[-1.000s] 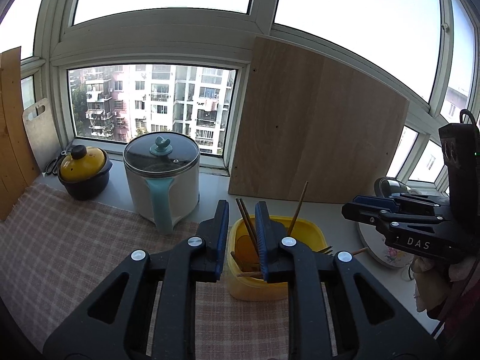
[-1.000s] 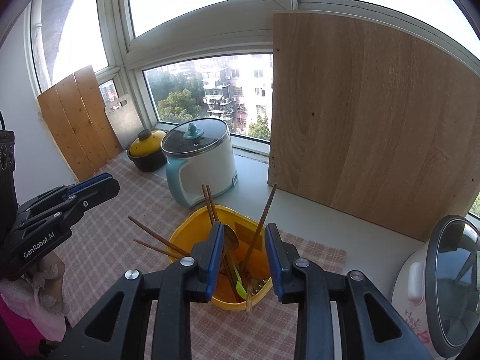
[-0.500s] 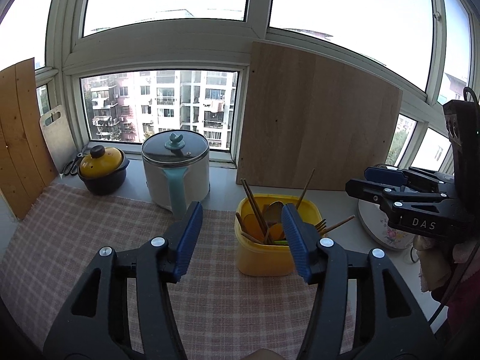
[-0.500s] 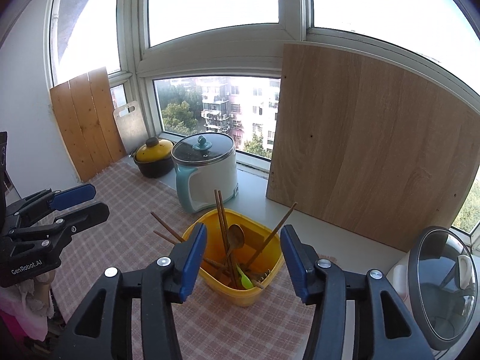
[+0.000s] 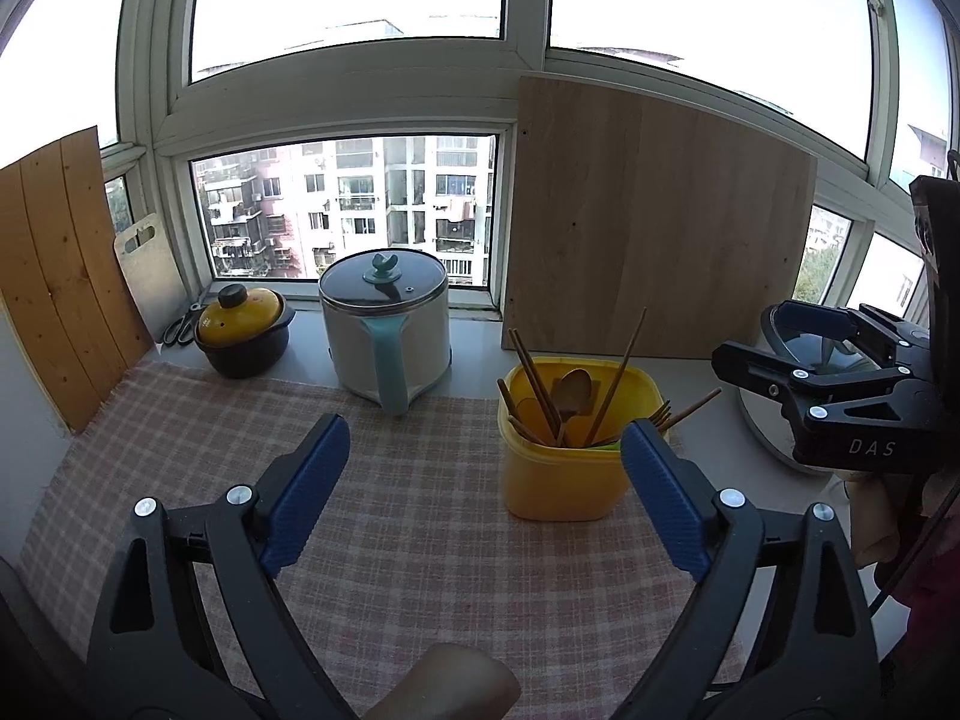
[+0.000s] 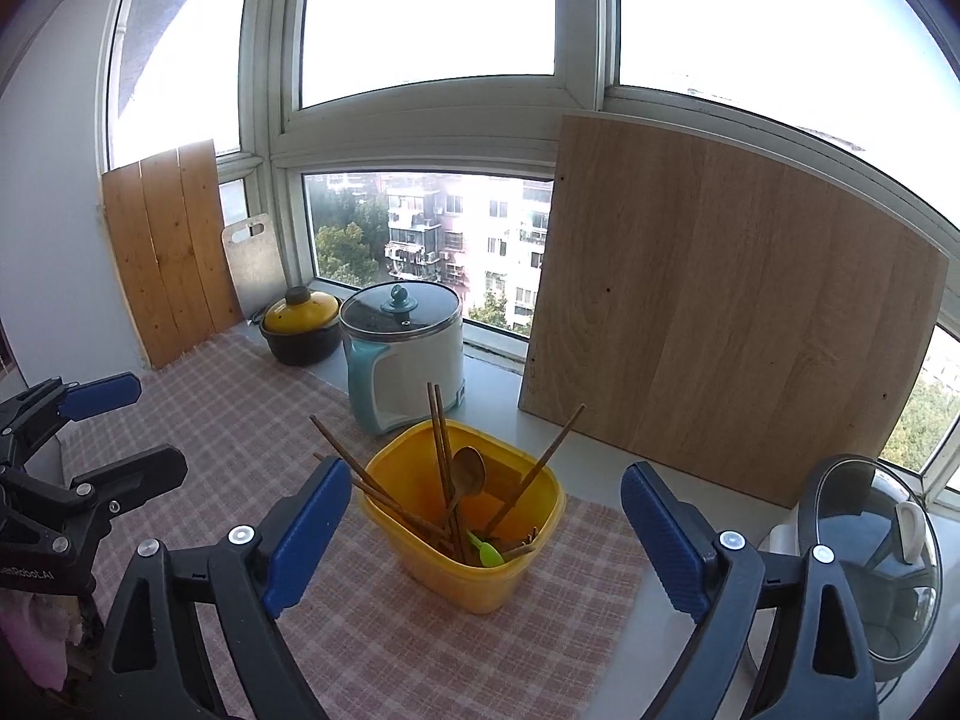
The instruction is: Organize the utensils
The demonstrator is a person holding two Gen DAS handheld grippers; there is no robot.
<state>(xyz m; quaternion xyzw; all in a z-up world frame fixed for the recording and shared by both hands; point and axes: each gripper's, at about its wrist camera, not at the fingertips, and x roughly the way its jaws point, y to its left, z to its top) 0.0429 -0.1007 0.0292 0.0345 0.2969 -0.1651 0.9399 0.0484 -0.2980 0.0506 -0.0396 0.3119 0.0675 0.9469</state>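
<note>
The yellow tub (image 6: 474, 540) sits on the checked cloth (image 5: 372, 516), just in front of the white pot with the blue handle (image 5: 387, 330), and it is carrying the lot: brown chopsticks (image 6: 441, 450) leaning out at several angles, a wooden spoon (image 6: 468, 471) bowl-up in the middle, a green utensil (image 6: 485, 551) low against the near wall. That looks like the gathering place, so the sorting job seems close to done, with nothing loose on the cloth in either view

Left gripper (image 5: 486, 498) has just been opening and now stands wide, nothing between its blue pads (image 5: 303, 495); the tub lies ahead of it, nearer the right-hand pad. Right gripper (image 6: 486, 540) has likewise just been opening, wide and empty, the tub framed between its fingers but well clear of both. Both read as having let go and backed off

Now the difference between cameras. The right wrist view looks down into the tub, so the green piece and the chopstick ends at the bottom show; the left wrist view catches only the side wall and what pokes above the rim, including a wooden fork (image 5: 659, 414) hanging over the far edge. The left view also shows scissors (image 5: 180, 327) beside the yellow-lidded pot (image 5: 243, 330); the right view shows the glass lid (image 6: 870, 558) at far right
</note>
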